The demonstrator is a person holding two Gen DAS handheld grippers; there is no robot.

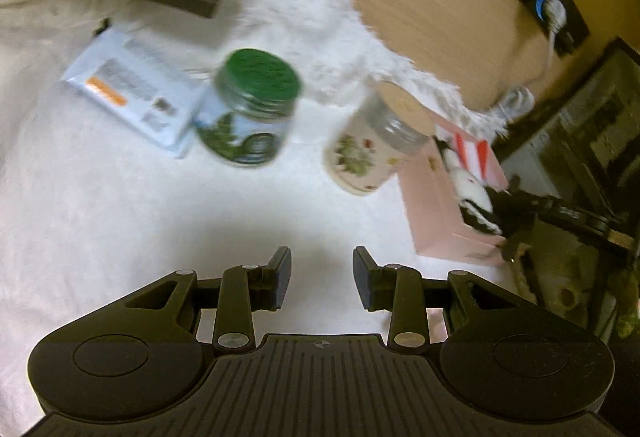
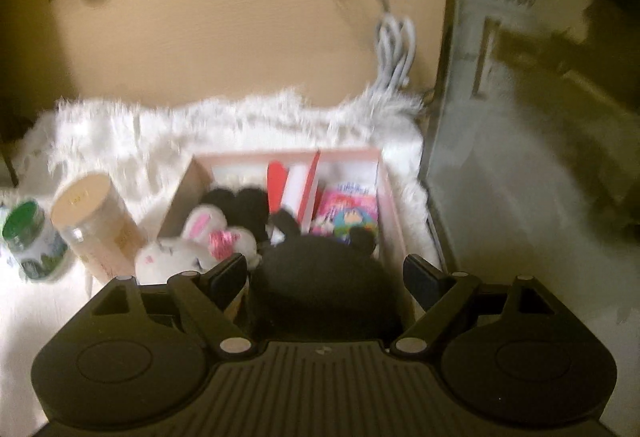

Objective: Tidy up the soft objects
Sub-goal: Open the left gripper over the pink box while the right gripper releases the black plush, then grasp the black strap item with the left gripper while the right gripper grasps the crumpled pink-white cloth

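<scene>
Listing the contents, left wrist view first: the left tool (image 1: 321, 275) hangs over a white fleecy cover (image 1: 120, 217), its jaws parted with nothing between them. Beyond it stand a green-lidded glass jar (image 1: 250, 107) with a leaf-printed label and, to its right, a taller clear jar with a tan lid (image 1: 378, 139) and a floral label; both appear tilted in the fisheye and are blurred. A flat pale-blue packet (image 1: 130, 91) lies left of the green-lidded jar, just beside it. A shaggy white rug (image 1: 316, 37) runs behind the jars against the wooden worktop (image 1: 432, 9). At the right edge sits a pink box (image 1: 434, 213).

Right wrist view: the right tool (image 2: 324, 273) is spread wide on either side of a black plush toy (image 2: 320, 277); whether the fingers touch it cannot be told. The toy sits at the near end of the pink box. Inside the box, to the left, lies a white plush rabbit (image 2: 188, 245) with pink ears and a pink bow. Behind it is a second dark soft item, too blurred to name. A red-and-white divider (image 2: 296, 189) splits the box; the right compartment holds a colourful printed packet (image 2: 348, 209). A coiled grey cable (image 2: 394, 45) lies on the worktop behind the rug.
</scene>
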